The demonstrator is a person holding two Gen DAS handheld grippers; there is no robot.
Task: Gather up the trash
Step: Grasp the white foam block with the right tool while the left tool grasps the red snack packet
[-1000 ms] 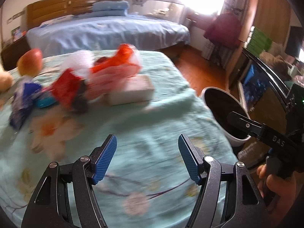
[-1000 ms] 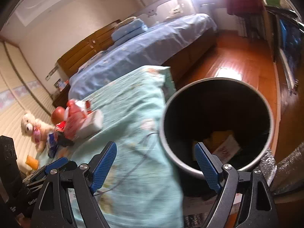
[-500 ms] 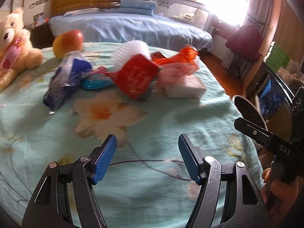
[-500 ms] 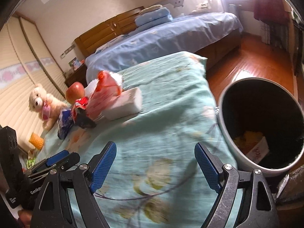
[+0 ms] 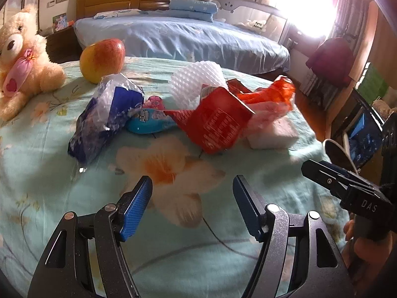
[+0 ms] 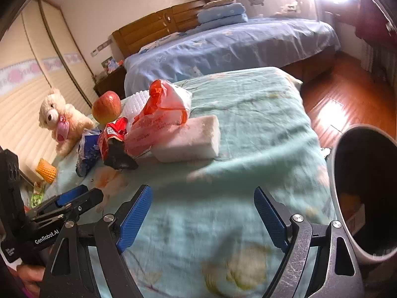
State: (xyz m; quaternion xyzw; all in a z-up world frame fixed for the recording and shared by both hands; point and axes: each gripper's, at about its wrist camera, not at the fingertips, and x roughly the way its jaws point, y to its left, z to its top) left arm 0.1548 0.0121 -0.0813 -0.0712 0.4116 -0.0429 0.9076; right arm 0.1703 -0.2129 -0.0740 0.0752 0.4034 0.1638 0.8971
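Note:
A heap of trash lies on the teal floral bedspread (image 5: 173,248): a blue-and-clear plastic wrapper (image 5: 104,119), a red packet (image 5: 218,121), a white foam net (image 5: 196,82), an orange-red plastic bag (image 5: 270,92) and a white foam block (image 5: 273,134). My left gripper (image 5: 192,206) hovers open over the cloth, short of the heap, nothing between its fingers. My right gripper (image 6: 201,216) is open too and holds nothing; the foam block (image 6: 188,141) and bag (image 6: 161,109) lie ahead of it to the left. A dark bin (image 6: 364,198) stands at the bed's right edge, with scraps inside.
An apple (image 5: 103,59) and a cream teddy bear (image 5: 22,57) rest behind the heap on the left. A blue-covered bed (image 5: 186,34) lies beyond, with wooden floor (image 6: 347,94) to the right. The other gripper (image 5: 347,188) and a hand show at the right edge.
Both views have swung left, away from the bin and onto the heap, which now sits nearer and more central. Both pairs of jaws stayed open.

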